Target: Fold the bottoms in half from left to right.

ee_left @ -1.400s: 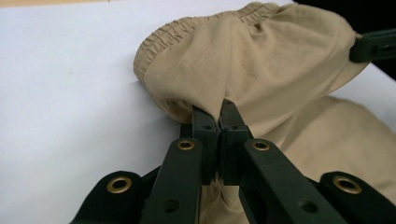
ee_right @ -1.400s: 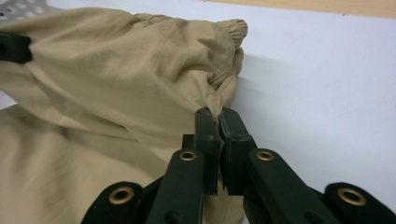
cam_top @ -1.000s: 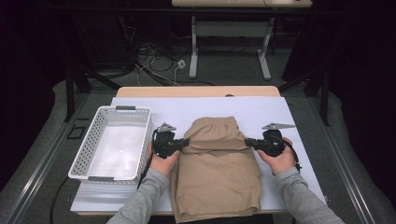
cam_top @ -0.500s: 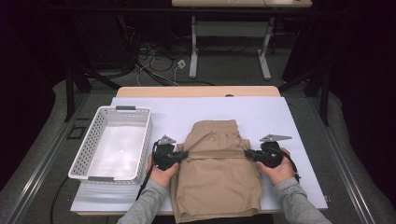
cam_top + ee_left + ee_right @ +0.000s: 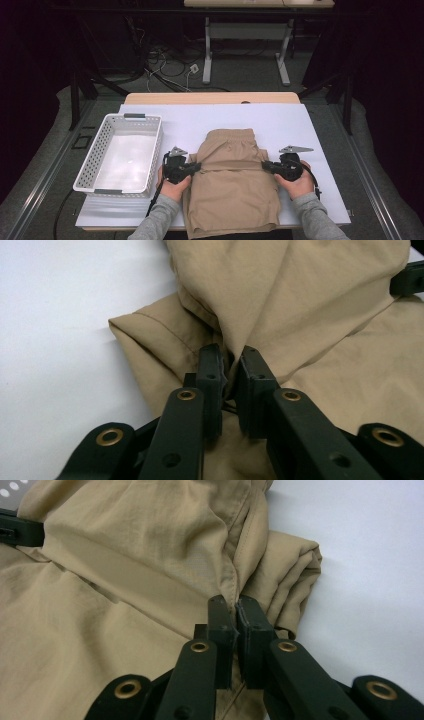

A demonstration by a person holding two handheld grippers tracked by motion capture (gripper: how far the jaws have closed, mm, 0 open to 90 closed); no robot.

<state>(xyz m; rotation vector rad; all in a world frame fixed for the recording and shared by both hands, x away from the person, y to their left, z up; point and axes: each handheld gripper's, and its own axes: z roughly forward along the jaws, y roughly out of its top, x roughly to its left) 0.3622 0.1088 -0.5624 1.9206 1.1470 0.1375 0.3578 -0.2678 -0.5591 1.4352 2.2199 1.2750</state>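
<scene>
While the white table [image 5: 300, 125] holds it all, tan shorts [image 5: 235, 190] lie in the middle w/ the waist end folded over. White basket [image 5: 100, 150] sits just left of them, well apart from the cloth. Left gripper [image 5: 192, 167] is at the shorts' left edge; its jaws have just been opening a bit, w/ a fold of cloth between them, pads barely off it. Right gripper [image 5: 267, 166] is at the right edge, pinched tight on the fold.

No legible text — nowhere.
</scene>
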